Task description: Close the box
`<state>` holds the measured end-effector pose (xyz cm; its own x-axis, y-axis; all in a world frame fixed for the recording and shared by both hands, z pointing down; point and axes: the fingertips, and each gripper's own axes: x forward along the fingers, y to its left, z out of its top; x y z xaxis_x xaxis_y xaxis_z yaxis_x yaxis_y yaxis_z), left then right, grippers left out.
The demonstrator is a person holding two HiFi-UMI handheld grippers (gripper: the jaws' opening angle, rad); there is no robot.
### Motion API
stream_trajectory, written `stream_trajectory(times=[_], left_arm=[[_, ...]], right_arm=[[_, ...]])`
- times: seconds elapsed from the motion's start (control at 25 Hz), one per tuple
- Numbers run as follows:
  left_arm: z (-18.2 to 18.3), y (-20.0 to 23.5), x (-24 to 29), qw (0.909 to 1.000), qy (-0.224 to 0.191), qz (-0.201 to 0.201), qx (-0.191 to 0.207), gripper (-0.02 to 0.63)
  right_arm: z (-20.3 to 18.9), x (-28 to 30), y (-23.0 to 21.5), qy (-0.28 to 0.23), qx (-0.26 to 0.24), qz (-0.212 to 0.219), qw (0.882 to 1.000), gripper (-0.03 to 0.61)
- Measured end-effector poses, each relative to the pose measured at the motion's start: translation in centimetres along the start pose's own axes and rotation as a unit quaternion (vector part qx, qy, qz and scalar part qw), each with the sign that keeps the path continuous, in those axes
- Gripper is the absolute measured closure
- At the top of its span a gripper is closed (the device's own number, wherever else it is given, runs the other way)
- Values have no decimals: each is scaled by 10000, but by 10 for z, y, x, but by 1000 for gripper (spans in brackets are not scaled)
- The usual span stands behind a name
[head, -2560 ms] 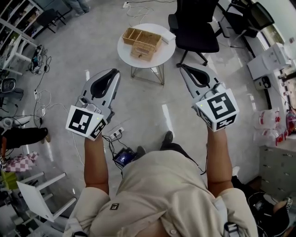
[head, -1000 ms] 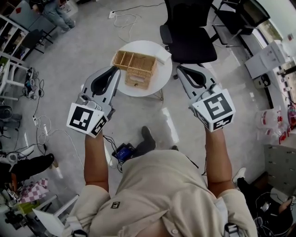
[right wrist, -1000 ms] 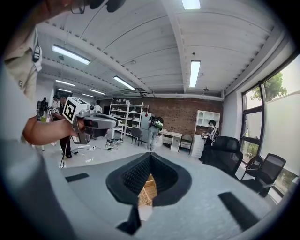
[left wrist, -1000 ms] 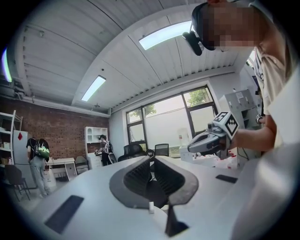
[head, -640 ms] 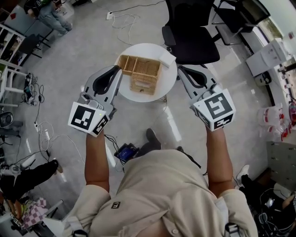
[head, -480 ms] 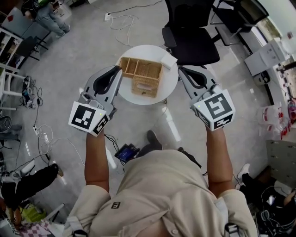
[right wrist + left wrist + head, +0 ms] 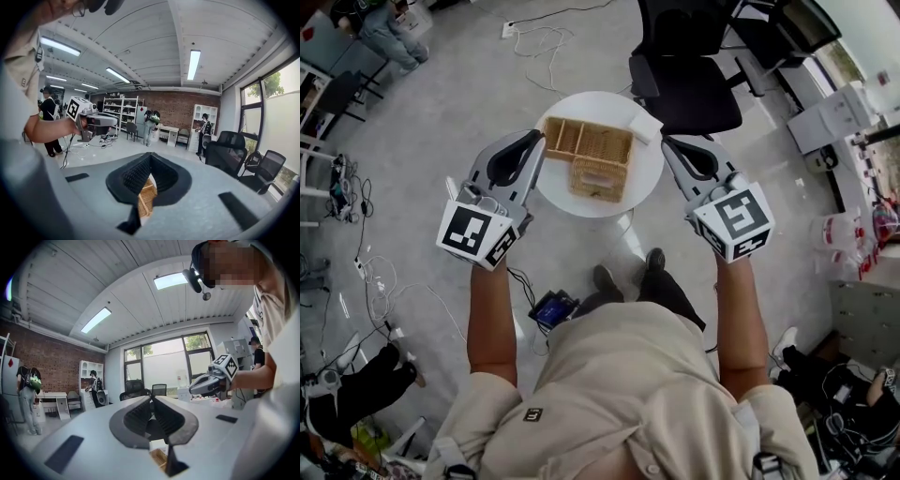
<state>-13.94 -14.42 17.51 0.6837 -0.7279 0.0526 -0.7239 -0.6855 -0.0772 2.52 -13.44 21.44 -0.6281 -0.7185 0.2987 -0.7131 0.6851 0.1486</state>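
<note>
Floor (image 7: 441,112): pale and glossy, it fills the head view. Loose white cables (image 7: 546,39) lie at the far side.
Person (image 7: 619,394): seen from above in a beige shirt, with both forearms stretched out toward the counter.
Chair (image 7: 684,86): a black office chair, just beyond the counter on its far right side.
Counter (image 7: 649,171): small, round and white, standing between the two outstretched arms.
Left tongs (image 7: 534,141): held in the air over the counter's left edge, with the marker cube at the wrist end. In the left gripper view (image 7: 151,399) the jaws are pressed together at the tips. Nothing is held in the hollow behind them.
Right tongs (image 7: 668,143): held in the air just off the counter's right edge, apart from the box. In the right gripper view (image 7: 150,154) the jaws meet at the tips and nothing is pinched.
Box (image 7: 592,155): woven wicker, resting on the middle of the counter between the two tongs, and neither of them touches it. Its far part lies open and shows divided compartments. A further woven section sits against its near side, and whether that is the lid cannot be told. A strip of the weave also shows below the closed jaws in the right gripper view (image 7: 146,197).
White block (image 7: 645,125): small and flat, on the counter's far right edge, just beside the box's far right corner.
Device (image 7: 551,311): small, with a lit blue screen, on the floor near the person's feet.
</note>
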Motion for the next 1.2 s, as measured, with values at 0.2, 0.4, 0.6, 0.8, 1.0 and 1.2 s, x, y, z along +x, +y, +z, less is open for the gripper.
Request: stream_trajectory(times=[0.2,0.4,0.6,0.8,1.0,1.2], left_arm=[[-19,17,13,9999,77,57,56,583],[-35,40,15,9994,190,286,-23,583],[-57,54,17,9985,354,398,-90,583],[-85,61,25,9974,507,452,-221,583],[-129,62,37,9977,530,273,-326,583],[-170,67,47,9937,951,307,-501,583]], right_arm=[[-13,24,-17,31,10,79,10000,584],[-21,56,-23,98,15,366,9993,584],[-33,81,-26,202,81,562,9982,584],[-59,99,-30,353,208,685,9968,584],[-95,117,-30,560,323,802,9947,583],[-130,135,-28,764,447,883,9922,583]])
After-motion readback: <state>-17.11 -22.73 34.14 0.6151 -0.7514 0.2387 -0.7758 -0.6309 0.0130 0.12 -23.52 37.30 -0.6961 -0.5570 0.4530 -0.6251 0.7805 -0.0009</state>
